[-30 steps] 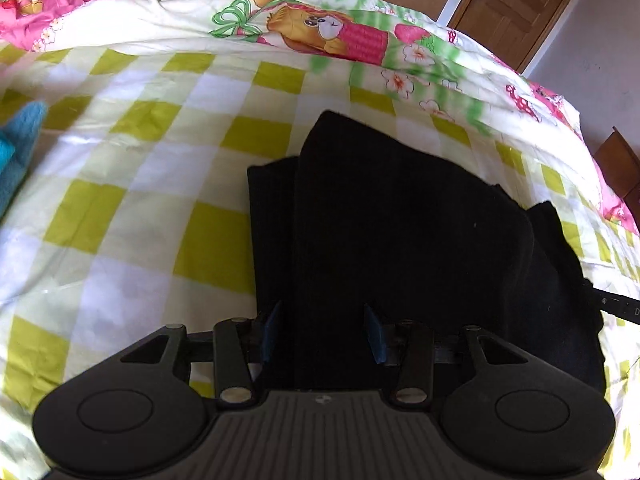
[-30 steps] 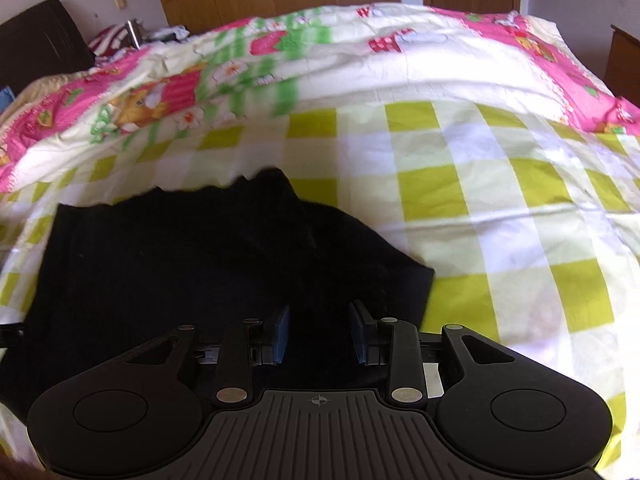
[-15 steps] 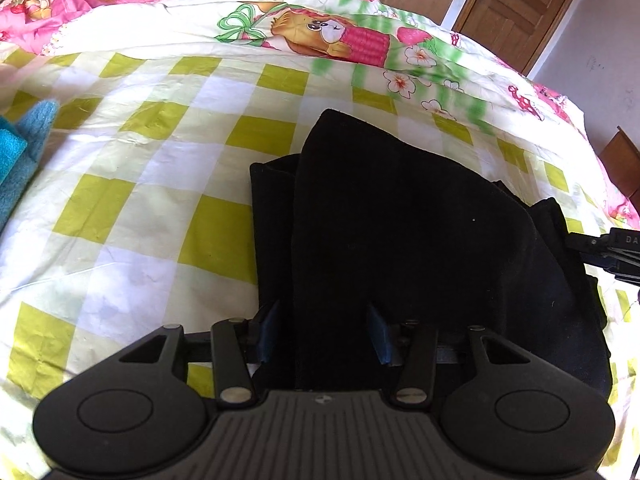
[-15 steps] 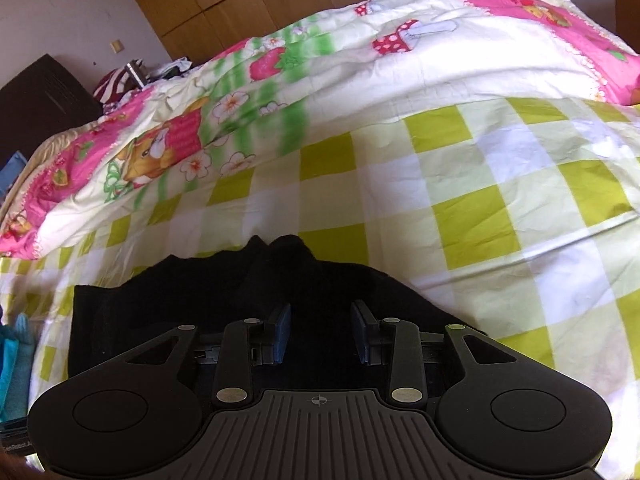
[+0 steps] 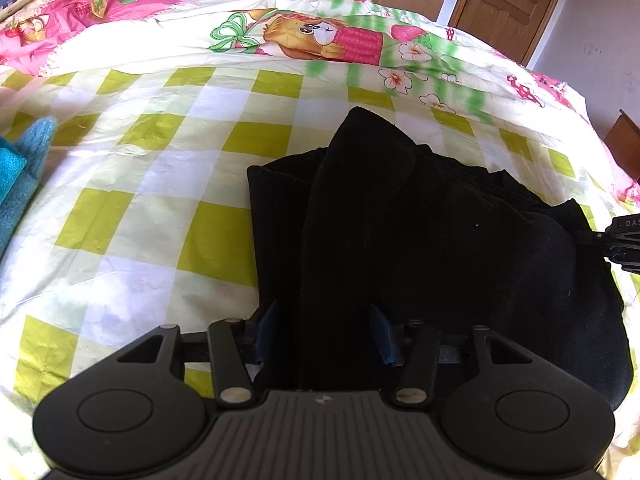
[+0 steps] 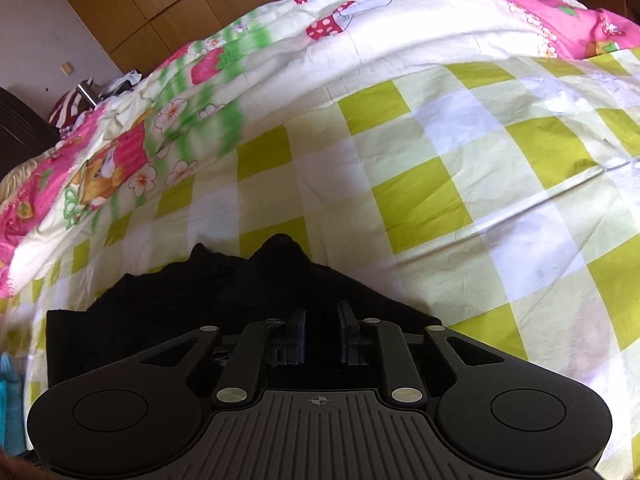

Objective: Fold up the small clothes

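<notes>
Left tool (image 5: 324,334) was clamped on a raised fold of black garment (image 5: 420,220) over the checked bed cover (image 5: 168,184), right tool (image 6: 322,336) pinched on its edge.

The black garment (image 5: 420,240) now rises into a taller, narrower peak than a second ago, its far edge drawn up off the checked bedspread (image 5: 160,200) and bunched toward the middle. In the right wrist view the cloth (image 6: 256,280) covers far less of the picture than before, shrunk from a broad flat spread to a small crumpled hump just ahead of the right gripper (image 6: 322,338), whose jaws stand closer together than they did. The right gripper's tip (image 5: 624,240) has come into the left wrist view at the garment's right edge, and more of the bedspread's far cartoon border shows.
</notes>
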A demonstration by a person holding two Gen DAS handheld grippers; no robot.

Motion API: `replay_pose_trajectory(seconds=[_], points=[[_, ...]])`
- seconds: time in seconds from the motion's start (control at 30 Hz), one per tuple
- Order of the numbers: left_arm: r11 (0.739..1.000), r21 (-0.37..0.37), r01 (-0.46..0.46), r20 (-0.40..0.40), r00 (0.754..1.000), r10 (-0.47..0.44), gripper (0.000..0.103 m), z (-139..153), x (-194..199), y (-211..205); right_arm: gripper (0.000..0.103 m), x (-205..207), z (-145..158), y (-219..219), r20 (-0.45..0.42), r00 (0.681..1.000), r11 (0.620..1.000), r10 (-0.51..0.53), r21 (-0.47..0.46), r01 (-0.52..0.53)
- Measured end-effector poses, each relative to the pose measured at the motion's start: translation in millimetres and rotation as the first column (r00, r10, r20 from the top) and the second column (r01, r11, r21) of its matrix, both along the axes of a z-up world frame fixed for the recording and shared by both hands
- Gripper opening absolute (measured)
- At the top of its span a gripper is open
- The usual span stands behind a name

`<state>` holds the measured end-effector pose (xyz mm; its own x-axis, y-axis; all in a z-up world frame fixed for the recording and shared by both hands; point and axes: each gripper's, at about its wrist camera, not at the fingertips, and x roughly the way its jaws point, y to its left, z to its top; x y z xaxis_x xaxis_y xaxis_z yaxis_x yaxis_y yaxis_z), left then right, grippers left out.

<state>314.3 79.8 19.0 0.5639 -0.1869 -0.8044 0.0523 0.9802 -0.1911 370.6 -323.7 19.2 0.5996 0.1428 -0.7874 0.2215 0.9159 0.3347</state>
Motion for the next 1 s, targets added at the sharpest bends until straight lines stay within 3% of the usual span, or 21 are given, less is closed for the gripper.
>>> replay_pose_trajectory(seconds=[0.1,0.2,0.27,0.37,0.47,0.73,0.87,1.0], points=[[1.000,0.002,-0.002,0.006,1.000,0.002,0.066,6,-1,1,0.018,-20,24,3,0.092,0.996,1.000,0.009,-0.020,-0.007],[1.000,0.007,-0.009,0.015,1.000,0.009,0.066,9,-5,4,0.021,-48,38,11,0.121,0.991,0.998,0.064,-0.025,-0.062],[1.000,-0.003,-0.025,0.004,1.000,0.025,0.066,6,-6,5,0.021,-61,36,27,0.097,0.985,0.986,0.140,-0.106,-0.130],[0.999,0.016,-0.035,-0.004,0.999,0.035,0.069,0,-6,1,0.020,-62,4,47,-0.040,0.981,0.954,0.191,-0.226,-0.195],[0.999,0.028,-0.046,-0.009,0.999,0.046,0.074,-2,-7,1,0.020,-62,0,64,-0.031,0.977,0.916,0.210,-0.342,-0.208],[0.991,0.129,-0.037,0.086,0.996,0.026,0.074,12,-18,-11,0.020,-66,11,65,-0.045,0.981,0.894,0.189,-0.404,-0.191],[0.989,0.144,-0.032,0.144,0.990,0.011,0.074,17,-24,-15,0.021,-66,8,68,-0.038,0.980,0.886,0.196,-0.420,-0.193],[0.987,0.162,-0.004,0.115,0.993,-0.015,0.075,4,-18,-20,0.023,-67,2,71,-0.021,0.979,0.878,0.201,-0.439,-0.190]])
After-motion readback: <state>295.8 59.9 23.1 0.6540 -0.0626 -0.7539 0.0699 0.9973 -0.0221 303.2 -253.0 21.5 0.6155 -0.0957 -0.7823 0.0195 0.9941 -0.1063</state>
